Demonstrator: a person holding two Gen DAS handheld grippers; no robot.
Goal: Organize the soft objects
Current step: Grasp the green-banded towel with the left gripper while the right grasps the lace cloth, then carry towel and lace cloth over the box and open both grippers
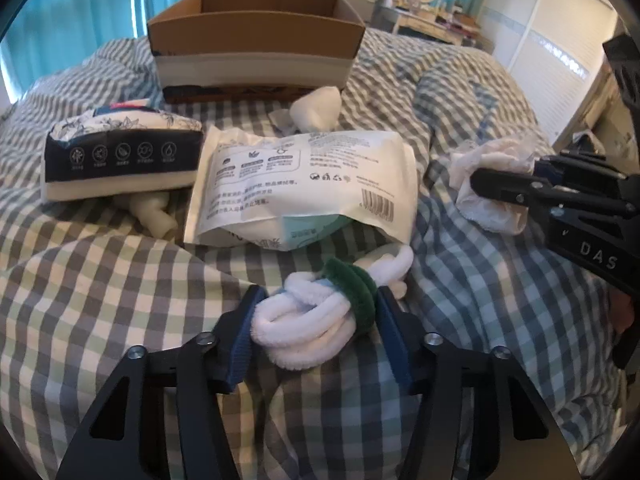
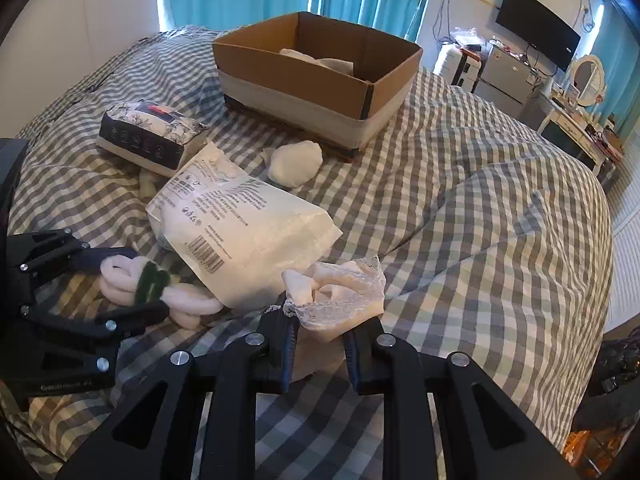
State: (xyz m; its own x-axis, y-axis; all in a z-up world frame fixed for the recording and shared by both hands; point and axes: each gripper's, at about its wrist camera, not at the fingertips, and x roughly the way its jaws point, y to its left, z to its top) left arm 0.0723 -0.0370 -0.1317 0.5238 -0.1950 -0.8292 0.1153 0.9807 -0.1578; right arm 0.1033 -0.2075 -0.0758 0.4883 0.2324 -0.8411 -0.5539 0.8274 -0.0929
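Note:
My left gripper is shut on a white plush rope toy with a green band, low over the bed; it also shows in the right wrist view. My right gripper is shut on a crumpled white lace cloth, seen at the right of the left wrist view. A cardboard box stands at the far side of the bed with white fabric inside. A white packet, a dark floral tissue pack and a white fabric ball lie between.
A checked quilt covers the bed, with raised folds at the right. A small white plush piece pokes out under the tissue pack. Teal curtains, a dresser with a mirror and a TV are beyond the bed.

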